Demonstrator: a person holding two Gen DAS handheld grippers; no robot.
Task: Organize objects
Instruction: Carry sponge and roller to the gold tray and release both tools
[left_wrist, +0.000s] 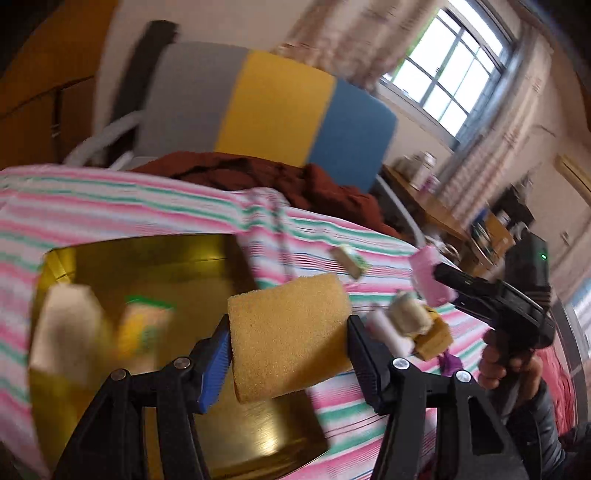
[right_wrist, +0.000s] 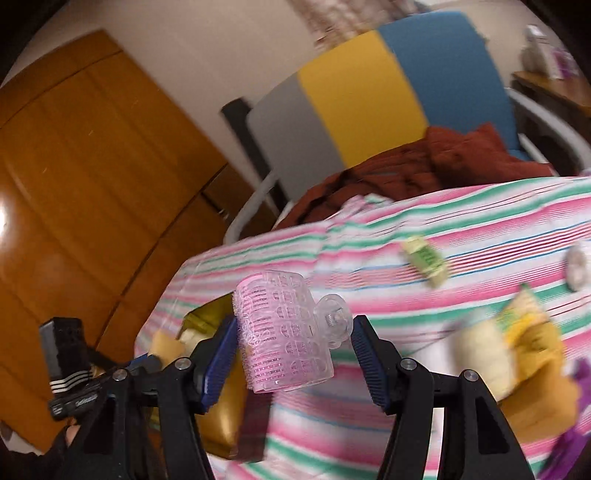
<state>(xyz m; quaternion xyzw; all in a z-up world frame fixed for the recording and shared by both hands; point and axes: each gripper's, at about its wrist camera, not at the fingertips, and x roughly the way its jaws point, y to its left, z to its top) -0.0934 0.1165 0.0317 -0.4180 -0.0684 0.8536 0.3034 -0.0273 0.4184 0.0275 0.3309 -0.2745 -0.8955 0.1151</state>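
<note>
2 grippers each carry something: the left gripper (left_wrist: 288, 354) pinches a porous yellow sponge (left_wrist: 290, 332) above the gold tray (left_wrist: 258, 439), presumably to drop it in; beyond the tray, the right gripper (right_wrist: 295, 347) clamps a pink hair roller (right_wrist: 284, 332) over the striped cloth (right_wrist: 461, 221).

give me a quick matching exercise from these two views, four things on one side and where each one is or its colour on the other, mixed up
Things:
1. sponge
2. hair roller
3. gold box
4. chair back

Place or colour:
A. grey, yellow and blue panels
B. pink, held in the right hand-held gripper
C. lying open on the striped cloth
D. yellow-brown, held in the left hand-held gripper

Pairs: 1-D, 2-B, 3-C, 4-A
</note>
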